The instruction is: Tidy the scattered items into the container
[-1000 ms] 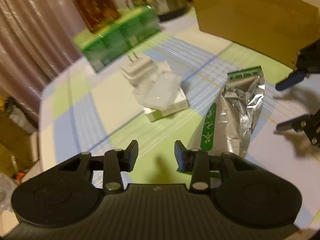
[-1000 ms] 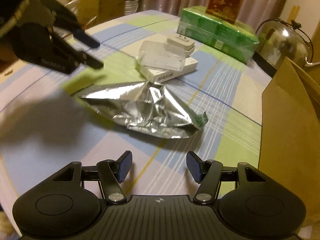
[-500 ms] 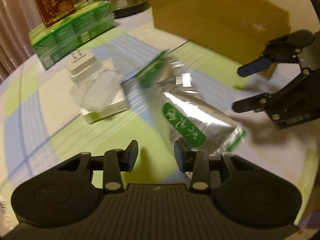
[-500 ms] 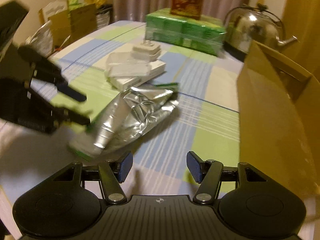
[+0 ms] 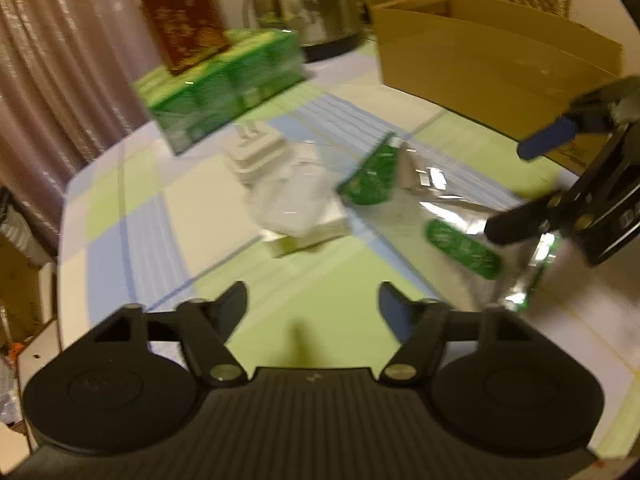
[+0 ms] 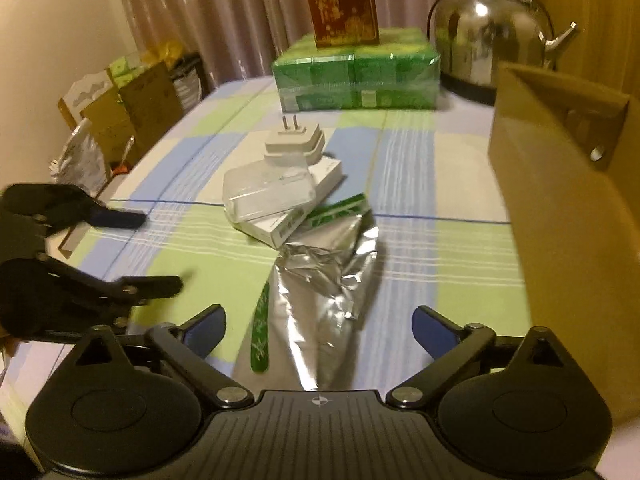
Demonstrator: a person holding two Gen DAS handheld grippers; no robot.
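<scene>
Since a second ago both grippers are opening: left gripper (image 5: 313, 304), right gripper (image 6: 319, 328), nothing clamped. Foil pouch (image 6: 320, 280) at 12 o'clock looks light, crinkly, slippery; I'd pinch its flat sealed edge.

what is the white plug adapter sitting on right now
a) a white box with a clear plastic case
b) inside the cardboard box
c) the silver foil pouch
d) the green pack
a: the plug adapter rests, prongs up, on the white box beside the clear plastic case, apart from the green pack behind it and outside the cardboard box.
</scene>
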